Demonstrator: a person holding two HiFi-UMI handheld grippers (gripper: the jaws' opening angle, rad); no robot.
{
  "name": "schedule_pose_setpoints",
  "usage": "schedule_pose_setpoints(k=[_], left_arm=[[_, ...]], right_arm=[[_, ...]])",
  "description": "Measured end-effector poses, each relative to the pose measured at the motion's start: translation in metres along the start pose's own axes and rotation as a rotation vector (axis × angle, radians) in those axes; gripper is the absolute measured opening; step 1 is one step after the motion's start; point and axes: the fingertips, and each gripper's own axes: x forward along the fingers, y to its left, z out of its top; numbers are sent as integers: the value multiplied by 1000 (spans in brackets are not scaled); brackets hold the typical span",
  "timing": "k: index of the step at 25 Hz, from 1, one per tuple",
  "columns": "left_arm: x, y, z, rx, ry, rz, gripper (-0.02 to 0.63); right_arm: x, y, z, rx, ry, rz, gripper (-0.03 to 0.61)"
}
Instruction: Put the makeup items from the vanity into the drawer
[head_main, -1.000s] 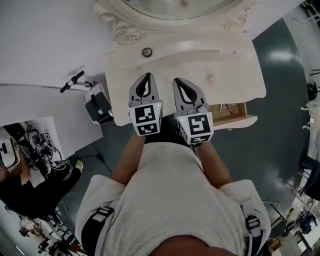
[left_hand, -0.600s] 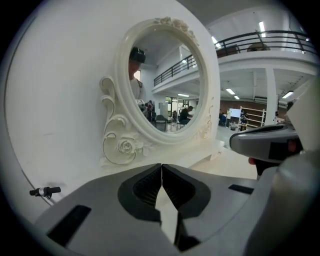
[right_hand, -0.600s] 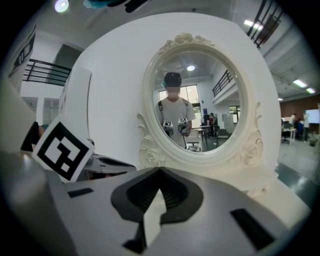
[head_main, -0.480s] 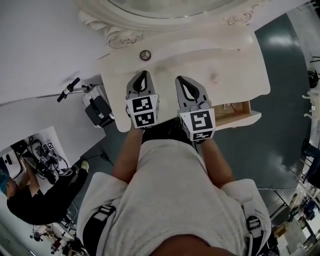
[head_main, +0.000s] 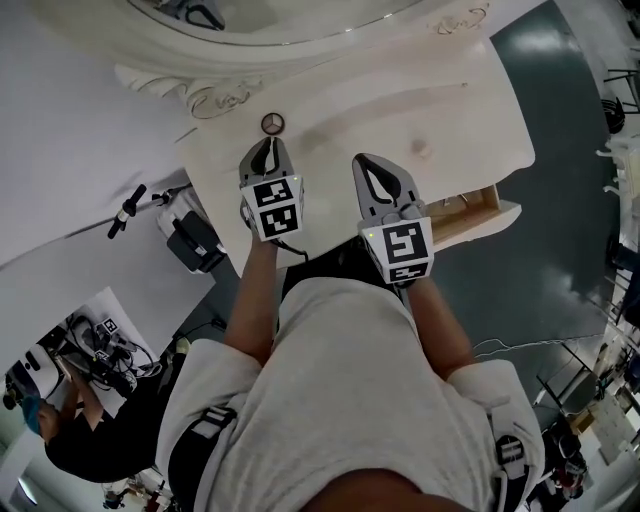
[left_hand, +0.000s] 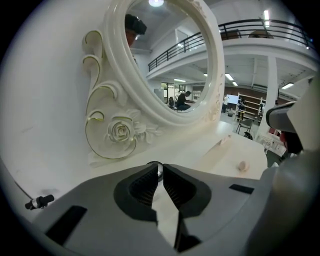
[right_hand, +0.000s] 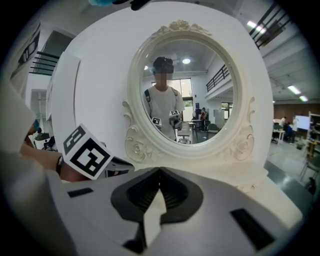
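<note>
- Your left tool (head_main: 268, 146) hung over the left part of the white worktop (head_main: 340, 110), angled down toward it. Its jaws were together, with nothing between them.
- The round makeup item (head_main: 272, 123) lay on the worktop just beyond the left tool's tips. In the left gripper view it showed only as a dark rim behind the closed tips. No view showed whether the tips touched it.
- Your right tool (head_main: 366, 165) hung near the middle of the worktop, beside the left tool and apart from it. Its jaws were also together and empty.
- A small pale makeup item (head_main: 422, 150) lay on the worktop to the right of the right tool, clear of its tips.
- A slim pale item (left_hand: 220, 144) lay farther back on the right side of the worktop, near the mirror base.
- The drawer (head_main: 468, 207) stood pulled out under the right front edge of the worktop. Its contents were too small to identify.
- The oval mirror (right_hand: 185, 85), in a carved white frame with rose ornaments, stood upright at the back of the worktop, facing both tools.
- All 3 makeup items were on the worktop, outside the drawer.
</note>
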Motion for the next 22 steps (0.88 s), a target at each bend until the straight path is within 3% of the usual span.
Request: schedule_pose_setpoints(k=[4, 12, 22], left_arm=[[18, 1, 0, 54, 21, -19, 119], [45, 0, -12, 86, 102, -60, 205], [66, 15, -22, 58, 154, -58, 224]], right_arm=[[5, -5, -8, -2, 31, -13, 14], [14, -10, -13, 15, 53, -24, 15], [20, -10, -22, 33, 85, -43, 14]])
